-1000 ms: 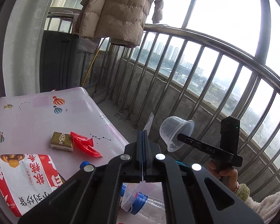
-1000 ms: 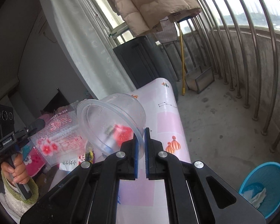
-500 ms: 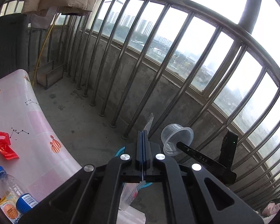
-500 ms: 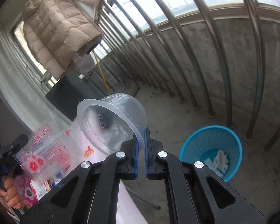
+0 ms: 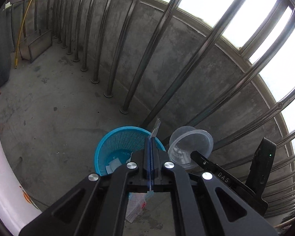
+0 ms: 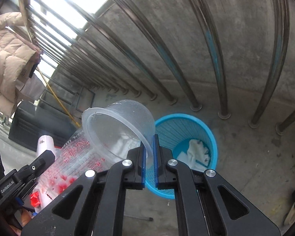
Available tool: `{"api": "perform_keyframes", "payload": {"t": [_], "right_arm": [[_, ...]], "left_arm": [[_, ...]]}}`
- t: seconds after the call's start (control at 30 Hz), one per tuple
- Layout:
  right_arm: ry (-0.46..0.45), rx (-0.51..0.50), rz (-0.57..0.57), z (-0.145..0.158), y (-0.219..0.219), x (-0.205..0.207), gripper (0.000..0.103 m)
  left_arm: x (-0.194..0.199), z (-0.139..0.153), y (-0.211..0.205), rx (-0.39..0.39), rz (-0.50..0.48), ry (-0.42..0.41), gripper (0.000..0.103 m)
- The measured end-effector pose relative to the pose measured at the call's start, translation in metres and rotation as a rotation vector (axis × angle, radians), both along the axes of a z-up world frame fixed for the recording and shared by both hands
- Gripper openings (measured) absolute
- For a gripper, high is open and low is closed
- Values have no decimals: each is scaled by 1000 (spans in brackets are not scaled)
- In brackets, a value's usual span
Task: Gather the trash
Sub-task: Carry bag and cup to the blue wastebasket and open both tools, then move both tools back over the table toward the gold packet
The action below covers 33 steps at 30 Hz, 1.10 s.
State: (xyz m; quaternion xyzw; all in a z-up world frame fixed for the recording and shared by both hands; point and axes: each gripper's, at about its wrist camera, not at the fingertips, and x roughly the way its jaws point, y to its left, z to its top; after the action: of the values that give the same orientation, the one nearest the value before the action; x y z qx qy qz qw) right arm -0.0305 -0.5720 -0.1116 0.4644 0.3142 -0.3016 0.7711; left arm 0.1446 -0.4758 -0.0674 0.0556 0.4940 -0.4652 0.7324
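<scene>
Overcast daylight pours through the railing (image 5: 116,45), blowing out the sky; the concrete floor (image 5: 49,118) seems softly, evenly lit, fisheye bending bars, corners black, slight blur

Blue basket (image 5: 125,141) near rim hidden behind the left claw (image 5: 151,153), wrapper's (image 6: 72,161) red print blurred — unreadable

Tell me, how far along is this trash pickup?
Some white paper already lies in the blue basket. In hand: the right gripper pinches a clear plastic cup, the left gripper a clear printed bag, both near the basket. Left: dropping them in.
</scene>
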Motion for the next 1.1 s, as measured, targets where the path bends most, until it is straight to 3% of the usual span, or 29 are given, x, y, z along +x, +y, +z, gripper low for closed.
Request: {"api": "perform_keyframes", "payload": {"t": [0.07, 0.1, 0.17, 0.43, 0.57, 0.7, 0.87, 1.1], "right_arm": [[23, 36, -13, -20, -8, 0, 12], [37, 55, -19, -30, -12, 1, 15], [66, 90, -21, -46, -18, 1, 40], [64, 67, -34, -44, -9, -7, 44], [36, 35, -31, -27, -4, -4, 44], [-2, -25, 4, -1, 8, 4, 46], [-32, -109, 69, 41, 29, 20, 61], [-79, -254, 209, 112, 77, 42, 69]], "left_arm": [[3, -15, -14, 19, -13, 17, 3], [4, -21, -18, 25, -12, 19, 10], [8, -28, -20, 49, 6, 0, 15], [12, -9, 5, -3, 60, -17, 20], [7, 14, 18, -37, 65, -52, 21], [-3, 45, 39, -73, 68, -117, 30], [-14, 88, 79, -110, 87, -212, 40], [-23, 134, 168, -164, 184, -313, 55]]}}
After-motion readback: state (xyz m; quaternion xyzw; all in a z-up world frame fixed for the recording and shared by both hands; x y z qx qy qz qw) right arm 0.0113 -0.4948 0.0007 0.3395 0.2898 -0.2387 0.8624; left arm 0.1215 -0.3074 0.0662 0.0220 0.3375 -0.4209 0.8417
